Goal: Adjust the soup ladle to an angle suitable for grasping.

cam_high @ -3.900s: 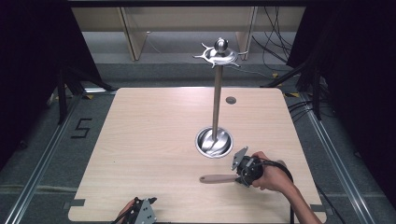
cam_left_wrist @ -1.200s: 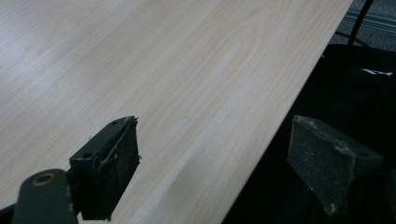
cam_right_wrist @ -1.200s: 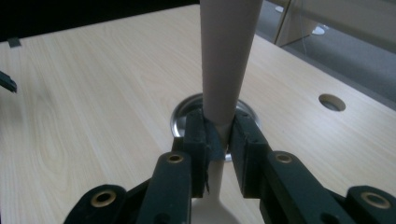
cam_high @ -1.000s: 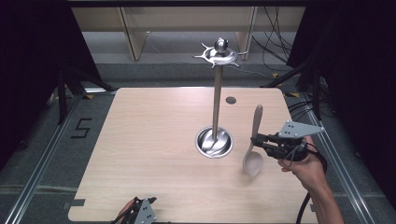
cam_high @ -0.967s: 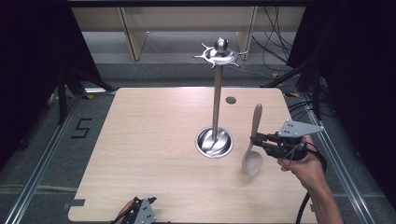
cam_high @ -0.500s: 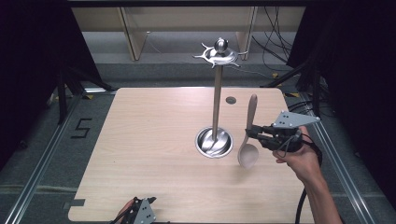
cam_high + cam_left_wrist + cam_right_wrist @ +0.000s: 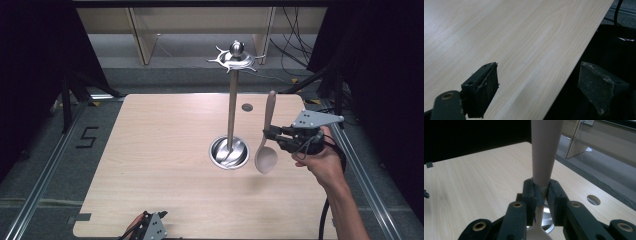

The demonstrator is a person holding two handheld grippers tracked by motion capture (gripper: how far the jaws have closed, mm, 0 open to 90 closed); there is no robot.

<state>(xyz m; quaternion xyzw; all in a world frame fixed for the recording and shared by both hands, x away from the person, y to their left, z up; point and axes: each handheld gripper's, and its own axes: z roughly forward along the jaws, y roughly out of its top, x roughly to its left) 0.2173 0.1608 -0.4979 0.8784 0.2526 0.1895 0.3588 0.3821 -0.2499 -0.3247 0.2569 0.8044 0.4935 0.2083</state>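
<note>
Spoon: my right tongs (image 7: 270, 134) are clamped tight on the neck of a wooden spoon (image 7: 266, 145), handle pointing up, bowl hanging down above the table (image 7: 165, 150); in the right gripper view the spoon's handle (image 7: 546, 152) rises straight out of the closed pads.
Nearest thing: the steel stand (image 7: 231, 100) is just to the left of the spoon in the high view, its pole upright from a round dish base (image 7: 229, 152); spoon and pole are close but apart.
Stand top: a crown of curved hooks with a ball on top, higher than the spoon's handle tip.
In the way: the pole and its base sit between the spoon and the wide left part of the table.
Small hole: a round hole in the table (image 7: 246, 107) lies beyond the spoon, near the far edge.
Left tongs: my left tongs (image 7: 150, 227) rest at the near edge, jaws wide apart and holding nothing; one jaw is over the wood, the other past the edge over dark floor.
Right edge: my hand is over the table's right rim, with a metal rail alongside.
Open room: bare wood left and near of the stand.
</note>
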